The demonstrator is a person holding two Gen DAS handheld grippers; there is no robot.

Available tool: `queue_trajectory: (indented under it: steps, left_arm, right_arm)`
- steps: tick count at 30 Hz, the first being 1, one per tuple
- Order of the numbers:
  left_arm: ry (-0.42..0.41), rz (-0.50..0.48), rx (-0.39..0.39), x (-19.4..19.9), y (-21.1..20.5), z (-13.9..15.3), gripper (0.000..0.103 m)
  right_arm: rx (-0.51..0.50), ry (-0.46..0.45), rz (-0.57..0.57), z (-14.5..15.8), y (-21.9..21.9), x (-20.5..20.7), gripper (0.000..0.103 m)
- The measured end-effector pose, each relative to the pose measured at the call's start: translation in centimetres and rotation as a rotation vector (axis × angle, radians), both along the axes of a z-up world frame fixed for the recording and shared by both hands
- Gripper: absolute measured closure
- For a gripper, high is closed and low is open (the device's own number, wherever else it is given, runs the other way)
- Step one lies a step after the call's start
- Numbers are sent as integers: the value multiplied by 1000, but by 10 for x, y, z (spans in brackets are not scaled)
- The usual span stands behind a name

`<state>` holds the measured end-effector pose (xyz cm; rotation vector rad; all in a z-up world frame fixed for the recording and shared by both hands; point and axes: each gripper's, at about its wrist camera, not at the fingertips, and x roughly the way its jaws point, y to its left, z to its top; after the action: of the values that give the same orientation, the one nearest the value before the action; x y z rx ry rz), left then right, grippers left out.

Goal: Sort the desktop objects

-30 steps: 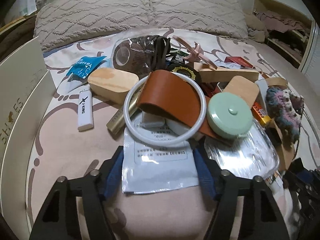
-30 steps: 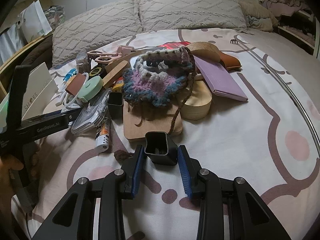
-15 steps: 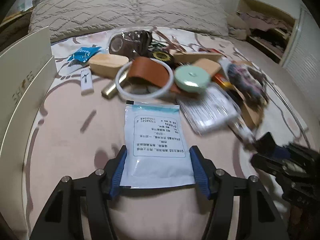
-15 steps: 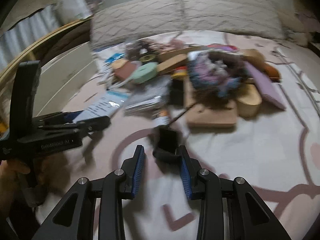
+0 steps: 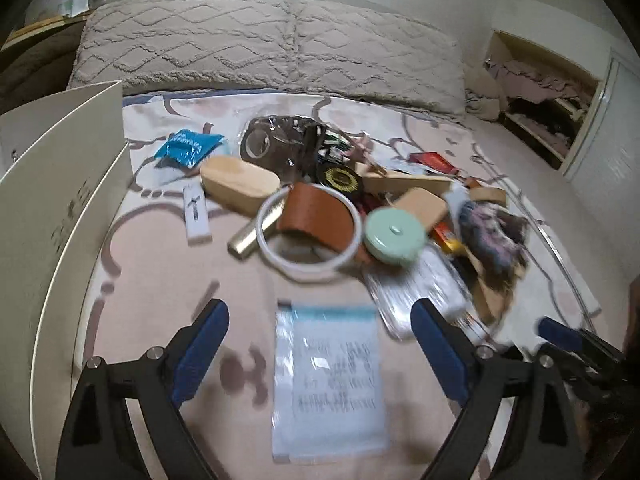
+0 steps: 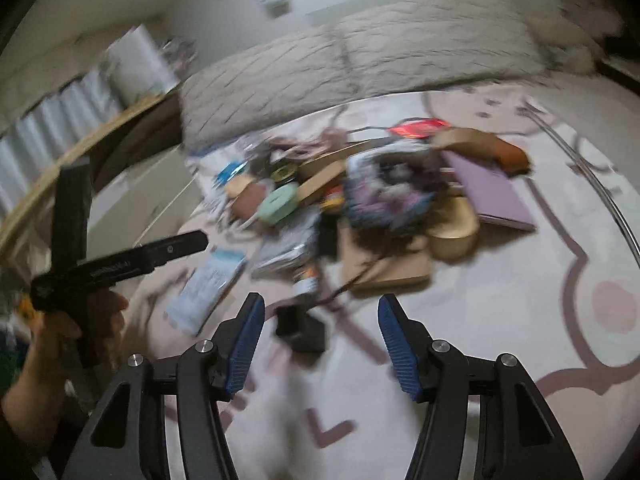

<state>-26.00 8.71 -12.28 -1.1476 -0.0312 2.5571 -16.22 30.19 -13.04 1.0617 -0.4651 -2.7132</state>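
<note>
Two items lie apart from the heap so far, as we judge it: a white packet (image 5: 330,384) flat on the bed (image 5: 160,280) at lower centre of the left view, between our left gripper (image 5: 320,344) fingers spread wide and empty, and a small black box (image 6: 302,330) between our right gripper (image 6: 320,340) fingers, likewise released. Most of the pile (image 5: 340,200) at frame centre remains unsorted.

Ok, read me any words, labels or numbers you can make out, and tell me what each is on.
Nothing reads cleanly.
White packet: rows of print, blurred.
White box: grey lettering, edge-on, illegible.
White lighter: dark logo, too small.
Blue sachet: white print, too small.
Left gripper: white side lettering, blurred.
</note>
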Motion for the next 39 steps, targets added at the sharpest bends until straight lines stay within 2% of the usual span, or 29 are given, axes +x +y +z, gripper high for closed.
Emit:
queue_trajectory:
  steps: [2,5,7,9,13,16,19,22,29,39]
  left_arm:
    - [11,19,-60,-9,2,-3,11]
    - [4,43,-124,-19,0,-13,11]
    - [-46,60,-123,-28,-7,-23,11]
    - [-100,59,-87,-35,-13,-33,11]
    - [-85,-3,-104,-24,-7,-35,12]
    - [-53,-50,-162,-8,4,-36,12]
    - [-33,-96,-187,9,11,-37,12]
    - [-33,-128,-192,23,14,-38,12]
    - [-42,-157,-181,53,13,-38,12]
    - [-34,-198,-164,87,2,-37,12]
  right_arm:
    - [-12,-28,-27,-6,10,-4,67]
    - [-12,-93,-54,-20,16,-11,74]
    - [-20,-129,-49,-26,16,-18,74]
    - [-12,-132,-37,-25,13,-20,74]
    - [1,-144,28,-26,-3,-27,74]
    - [15,-141,61,-26,-14,-30,74]
    - [12,-138,114,-27,-21,-30,74]
    - [62,-130,149,-27,-32,-28,73]
    - [79,-122,213,-29,-42,-21,73]
    - [163,-102,281,-27,-66,-10,73]
